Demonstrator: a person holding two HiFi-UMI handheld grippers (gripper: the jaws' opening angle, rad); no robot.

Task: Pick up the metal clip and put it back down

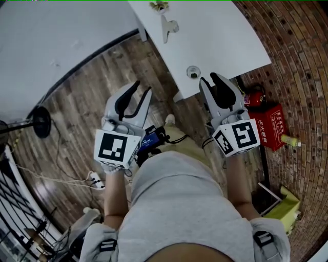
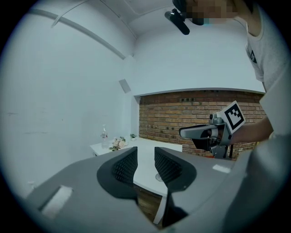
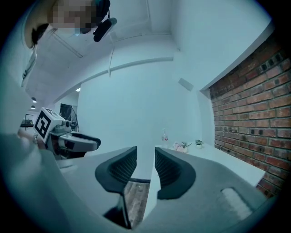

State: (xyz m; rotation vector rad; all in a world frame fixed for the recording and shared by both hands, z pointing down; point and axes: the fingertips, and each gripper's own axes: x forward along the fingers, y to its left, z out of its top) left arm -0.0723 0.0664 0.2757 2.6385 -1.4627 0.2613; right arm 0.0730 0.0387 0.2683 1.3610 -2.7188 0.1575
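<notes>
The metal clip point(image 1: 169, 28) lies on the white table point(image 1: 225, 36) near its far end, pale and silvery, next to a small bunch of flowers point(image 1: 160, 6). Both grippers are held close to the person's body, short of the table's near edge and far from the clip. My left gripper point(image 1: 142, 88) hangs over the wooden floor, its jaws a little apart with nothing between them point(image 2: 145, 157). My right gripper point(image 1: 209, 78) points at the table's near corner, jaws also apart and empty point(image 3: 145, 157). The clip does not show in either gripper view.
A round grommet point(image 1: 192, 72) sits in the table near its front edge. A red box point(image 1: 271, 125) and a fire extinguisher point(image 1: 254, 97) stand by the brick wall at the right. A fan base point(image 1: 40, 122) and a power strip point(image 1: 95, 179) are on the floor at the left.
</notes>
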